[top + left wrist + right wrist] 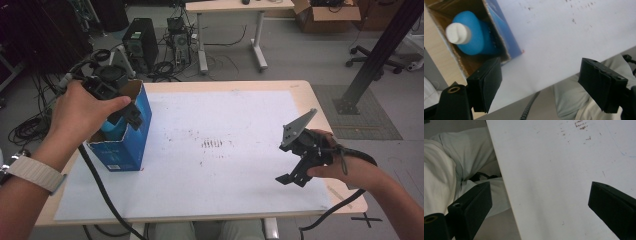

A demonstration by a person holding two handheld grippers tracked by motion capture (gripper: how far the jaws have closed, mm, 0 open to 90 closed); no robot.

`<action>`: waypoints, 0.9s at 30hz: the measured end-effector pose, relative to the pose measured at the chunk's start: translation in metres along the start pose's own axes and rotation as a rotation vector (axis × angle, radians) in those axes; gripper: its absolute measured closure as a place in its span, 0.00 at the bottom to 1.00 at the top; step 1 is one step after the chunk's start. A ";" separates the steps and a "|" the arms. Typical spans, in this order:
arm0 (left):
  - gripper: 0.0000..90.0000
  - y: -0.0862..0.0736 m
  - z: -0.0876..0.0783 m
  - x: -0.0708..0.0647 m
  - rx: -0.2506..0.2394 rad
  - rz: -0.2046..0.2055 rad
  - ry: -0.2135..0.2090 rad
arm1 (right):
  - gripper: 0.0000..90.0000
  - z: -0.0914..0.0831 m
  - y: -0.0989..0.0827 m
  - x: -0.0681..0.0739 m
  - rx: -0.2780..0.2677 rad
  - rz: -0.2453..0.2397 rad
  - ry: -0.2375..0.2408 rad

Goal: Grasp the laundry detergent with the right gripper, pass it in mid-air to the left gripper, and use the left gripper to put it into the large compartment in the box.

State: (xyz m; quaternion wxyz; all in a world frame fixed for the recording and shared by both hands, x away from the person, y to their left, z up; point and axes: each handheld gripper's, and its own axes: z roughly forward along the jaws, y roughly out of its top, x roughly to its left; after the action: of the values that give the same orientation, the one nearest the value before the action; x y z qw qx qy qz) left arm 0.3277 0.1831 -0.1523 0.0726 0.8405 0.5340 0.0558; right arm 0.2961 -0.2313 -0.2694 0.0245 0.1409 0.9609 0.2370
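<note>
While the left gripper (125, 112) hung over the open top of the blue box (131, 135), its jaws stood apart with nothing between them, as the left gripper view showed: one jaw sat by the box's rim and the other out over the white sheet (225, 115). The blue bottle (472, 35) rested inside the box, leaning, with its white cap (457, 33) toward the open end and brown cardboard walls around it. The box itself stood at the left edge of the counter (310, 92), partly on the white sheet, tilted a little with its opening upward. The left hand (82, 112) wrapped the gripper's body from above, and a pale watch strap sat on that wrist.

The right gripper (292, 176) was held well apart from the box, near the right front part of the counter, just above the sheet. Its jaws were spread wide and empty, with only the sheet and the person's pale clothing behind them in the right gripper view. A black cable (102, 192) trailed from the left gripper across the front edge of the counter.
</note>
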 end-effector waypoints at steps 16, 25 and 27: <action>0.06 -0.004 0.008 -0.043 -0.005 0.144 -0.040 | 0.06 -0.001 -0.001 0.001 -0.001 0.010 -0.002; 0.05 -0.003 0.009 -0.061 -0.018 0.186 -0.056 | 0.06 -0.002 0.001 0.001 -0.006 0.007 -0.005; 0.05 -0.003 0.009 -0.064 -0.020 0.194 -0.065 | 0.06 -0.002 0.002 0.002 -0.006 0.005 -0.005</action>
State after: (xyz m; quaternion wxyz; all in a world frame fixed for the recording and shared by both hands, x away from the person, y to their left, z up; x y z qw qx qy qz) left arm 0.3002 0.1260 -0.1630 0.0929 0.8888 0.4470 0.0405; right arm 0.2948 -0.2305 -0.2668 0.0269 0.1440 0.9598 0.2395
